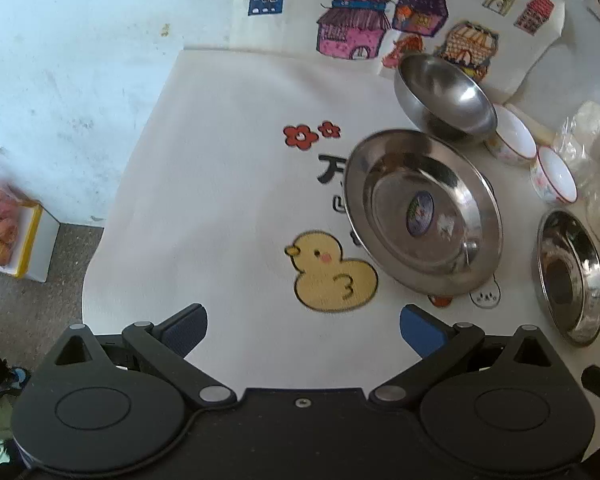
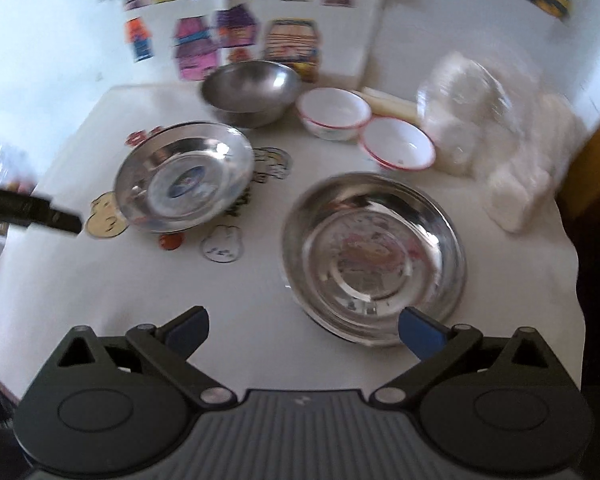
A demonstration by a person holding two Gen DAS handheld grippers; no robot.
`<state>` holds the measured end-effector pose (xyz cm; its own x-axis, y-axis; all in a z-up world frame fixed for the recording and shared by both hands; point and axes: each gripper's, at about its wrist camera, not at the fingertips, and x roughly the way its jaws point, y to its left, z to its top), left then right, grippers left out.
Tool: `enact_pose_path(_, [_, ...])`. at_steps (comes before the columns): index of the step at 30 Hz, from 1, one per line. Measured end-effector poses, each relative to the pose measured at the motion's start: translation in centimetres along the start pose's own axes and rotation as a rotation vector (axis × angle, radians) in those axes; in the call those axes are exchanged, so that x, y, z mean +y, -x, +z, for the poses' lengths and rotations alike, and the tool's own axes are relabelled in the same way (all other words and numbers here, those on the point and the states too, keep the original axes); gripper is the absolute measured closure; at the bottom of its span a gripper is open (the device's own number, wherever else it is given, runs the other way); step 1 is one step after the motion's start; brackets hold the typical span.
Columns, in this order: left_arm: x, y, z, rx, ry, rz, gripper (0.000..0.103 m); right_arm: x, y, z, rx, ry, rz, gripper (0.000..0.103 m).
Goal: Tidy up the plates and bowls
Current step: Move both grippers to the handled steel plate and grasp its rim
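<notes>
Jaws of both grippers, left gripper [image 1: 303, 322] and right gripper [image 2: 303, 326], are held spread and empty above the white-clothed worktop [image 1: 220, 168], where the shiny round steel plates [image 2: 374, 258] lie apart, seemingly awaiting stacking.

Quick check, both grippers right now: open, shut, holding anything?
Left gripper: open, holding nothing, above the tablecloth.
Right gripper: open, holding nothing, one finger in front of the near steel plate.
</notes>
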<state>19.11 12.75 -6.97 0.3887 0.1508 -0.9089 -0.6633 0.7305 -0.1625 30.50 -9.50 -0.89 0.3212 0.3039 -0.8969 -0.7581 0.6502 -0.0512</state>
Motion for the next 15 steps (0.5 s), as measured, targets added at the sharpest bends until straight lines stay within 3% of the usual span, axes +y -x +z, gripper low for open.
enact_pose_path(8, [0.8, -0.4, 1.6, -0.015, -0.008, -0.014, 0.001, 2.3, -0.8, 2.3, -0.034, 0.014, 0.002, 0.000])
enact_pose_path(15, [0.2, -0.9, 3.1, -0.031, -0.098, 0.013, 0.001, 4.2, -1.1, 3.6, -0.131, 0.105, -0.047, 0.000])
